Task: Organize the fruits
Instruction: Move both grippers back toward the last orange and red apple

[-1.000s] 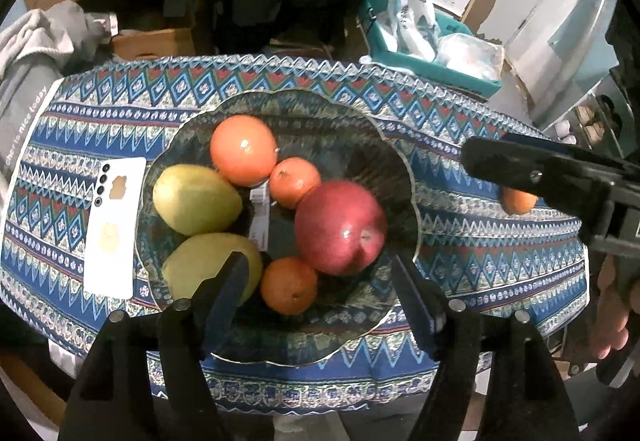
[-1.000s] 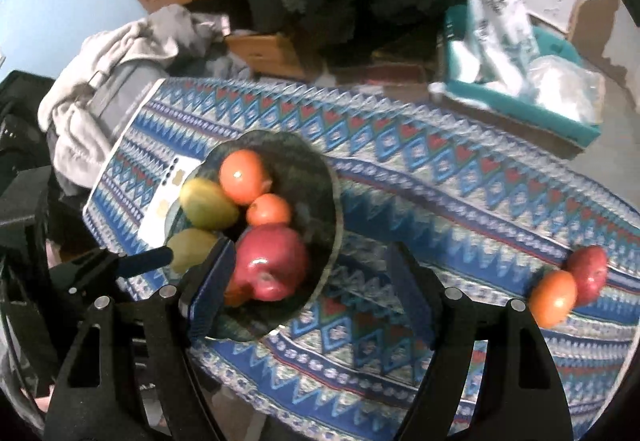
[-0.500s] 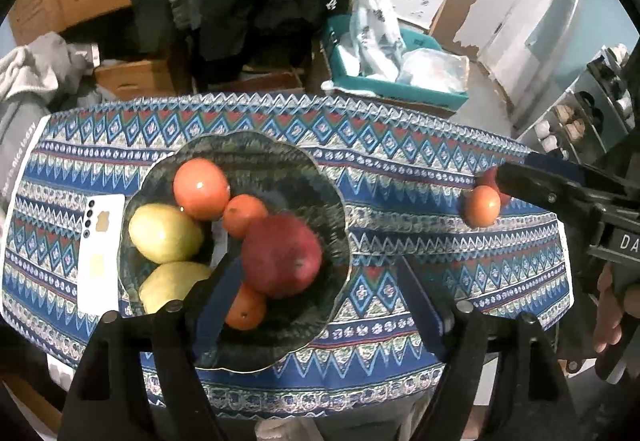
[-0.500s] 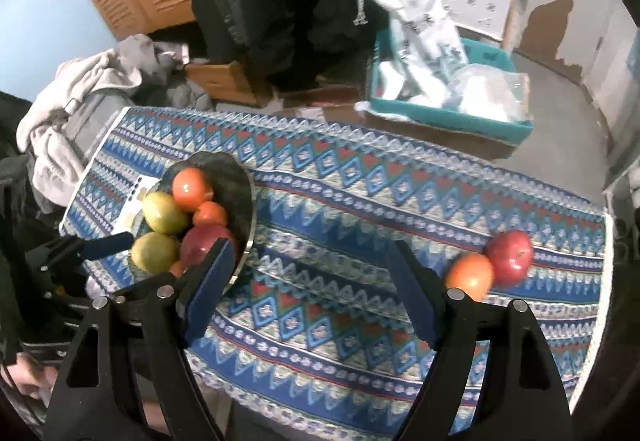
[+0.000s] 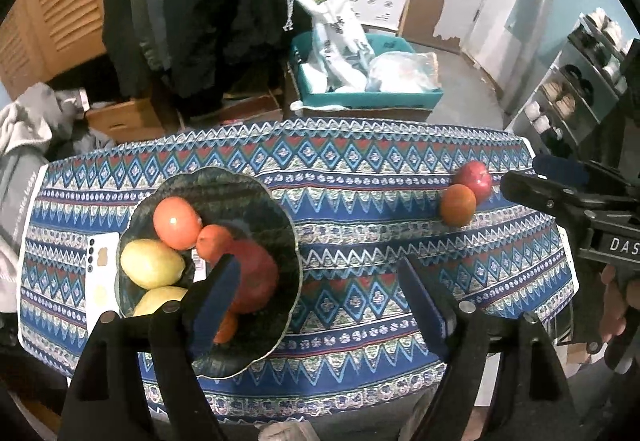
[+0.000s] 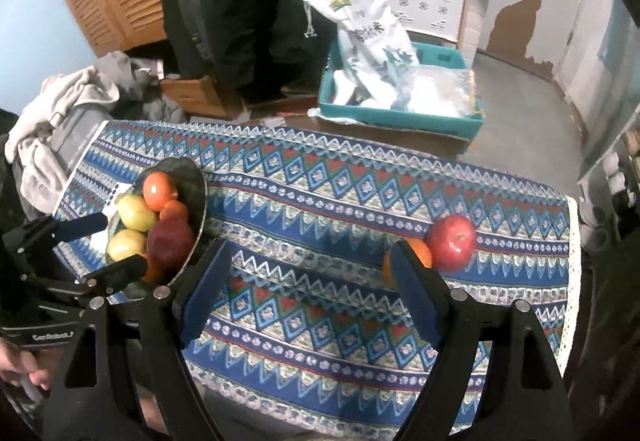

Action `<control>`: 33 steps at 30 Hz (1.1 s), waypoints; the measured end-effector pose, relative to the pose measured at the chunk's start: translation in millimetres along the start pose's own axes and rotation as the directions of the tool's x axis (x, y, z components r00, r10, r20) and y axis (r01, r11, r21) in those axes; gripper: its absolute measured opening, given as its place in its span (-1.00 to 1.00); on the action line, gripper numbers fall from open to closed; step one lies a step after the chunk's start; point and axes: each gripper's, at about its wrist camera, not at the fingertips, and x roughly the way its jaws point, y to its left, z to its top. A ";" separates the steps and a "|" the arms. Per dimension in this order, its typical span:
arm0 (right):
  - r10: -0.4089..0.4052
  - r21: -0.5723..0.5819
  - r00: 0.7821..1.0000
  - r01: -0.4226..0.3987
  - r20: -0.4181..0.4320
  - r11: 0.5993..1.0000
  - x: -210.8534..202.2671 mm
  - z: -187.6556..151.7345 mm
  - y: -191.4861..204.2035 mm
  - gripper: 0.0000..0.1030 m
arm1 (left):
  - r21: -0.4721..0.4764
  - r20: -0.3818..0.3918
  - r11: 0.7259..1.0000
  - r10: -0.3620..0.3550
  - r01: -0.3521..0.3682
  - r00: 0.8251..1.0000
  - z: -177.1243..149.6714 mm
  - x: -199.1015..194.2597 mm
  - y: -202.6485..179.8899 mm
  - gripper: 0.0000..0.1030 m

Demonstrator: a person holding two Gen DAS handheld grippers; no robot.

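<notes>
Hovering above the near edge of the bench (image 5: 360, 177), the left gripper (image 5: 320, 293) has its jaws spread wide with nothing between them; its left finger (image 5: 216, 293) overlaps the dark scalloped bowl (image 5: 240, 185) in the left wrist view, but whether it touches the bowl cannot be told. The bowl sits toward the left end of the patterned blue cloth (image 6: 320, 185) and holds a large orange (image 5: 176, 223), a smaller orange (image 5: 212, 243) beside it, two yellow-green pears (image 5: 150, 263), a red apple (image 5: 256, 277) at the near right, and another small orange (image 5: 226, 327) low at the front, partly hidden by the finger. A white phone (image 5: 100, 273) lies flat on the cloth, just left of the bowl. Toward the right end of the bench, well apart from the bowl, a second red apple (image 6: 452, 239) and a loose orange (image 5: 458, 205) lie side by side, touching or nearly so. The right gripper (image 6: 308, 281) also stands with jaws open and empty, held over the near middle of the cloth; in its own view the right finger (image 6: 416, 301) partly covers the loose orange. From the left wrist view the right gripper appears at the right edge, beyond the two loose fruits. Behind the bench a teal crate (image 6: 400, 117) on the floor holds white bags.
</notes>
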 end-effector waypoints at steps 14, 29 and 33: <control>-0.030 0.071 1.000 0.030 -0.003 0.997 -10.4 -14.7 -48.3 0.59 | 0.091 0.035 0.995 0.043 -0.046 0.998 10.6 -5.4 -45.1 0.68; -0.079 0.118 0.996 0.084 -0.048 0.989 2.7 -21.6 -89.5 0.59 | 0.125 0.010 0.990 0.061 -0.062 0.998 21.3 17.3 -68.8 0.68; -0.103 0.114 0.991 0.112 -0.082 0.987 13.8 -17.9 -102.4 0.59 | 0.123 0.001 0.991 0.053 -0.053 0.999 33.2 26.4 -73.2 0.68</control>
